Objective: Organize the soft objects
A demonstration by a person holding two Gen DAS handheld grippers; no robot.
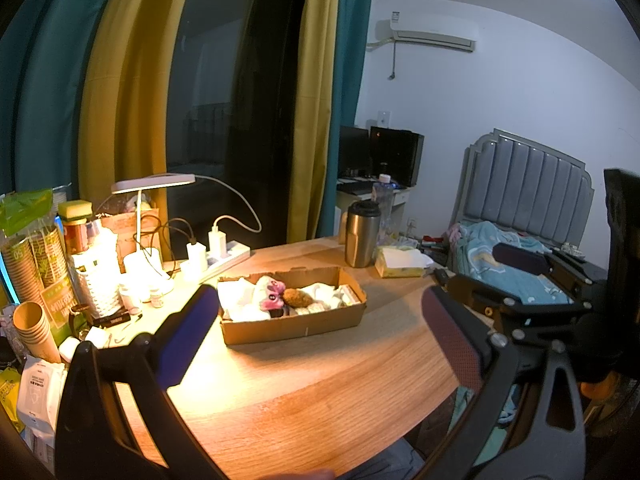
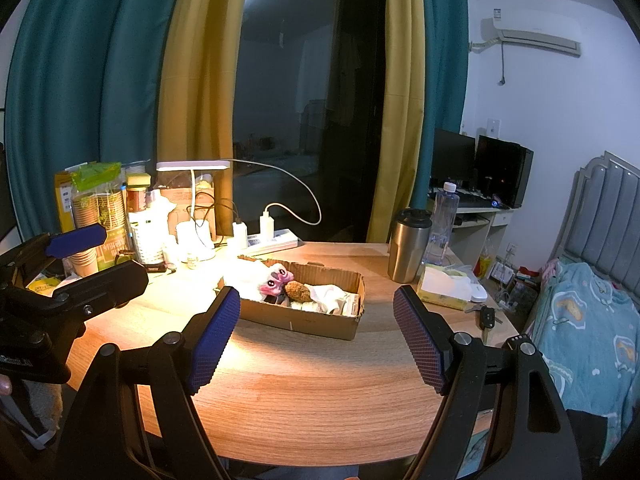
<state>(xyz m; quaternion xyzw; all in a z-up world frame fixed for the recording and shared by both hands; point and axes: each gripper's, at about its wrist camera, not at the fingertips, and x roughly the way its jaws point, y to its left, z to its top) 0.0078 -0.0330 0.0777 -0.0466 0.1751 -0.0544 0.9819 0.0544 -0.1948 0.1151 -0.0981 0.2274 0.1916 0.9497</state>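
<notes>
Left gripper point(image 1: 320, 320): jaws stood wide apart over the bare wooden tabletop point(image 1: 320, 392), nothing between the blue pads, nothing held. Right gripper point(image 2: 316, 328): likewise spread wide, empty, aimed slightly down at the table from the near edge. Seen side by side, left one at the left margin of the right wrist view, right one at the right margin of the left wrist view, neither touching anything.

Just beyond both sets of fingertips, toward the far middle of the table: a shallow cardboard box point(image 2: 320, 326), open-topped, holding the soft things. Inside, a white plush toy with pink face point(image 2: 276, 282) at the left end, a brown fuzzy ball point(image 2: 298, 290) just right of it and touching, then crumpled white cloths point(image 2: 332, 296) filling the right end. All of it appeared to lie within the box walls; nothing soft seen loose on the table.

Farther out: a steel tumbler point(image 2: 408, 246) and a tissue pack point(image 2: 448, 286) at far right, a desk lamp point(image 2: 192, 166), power strip and cluttered cups at far left.

Judged as a pause at either end of the sorting, hands parked short of the box. Next move, if any item needs shifting: reach forward over the near wall, descend onto one piece, close gently enough not to drag its neighbours.
</notes>
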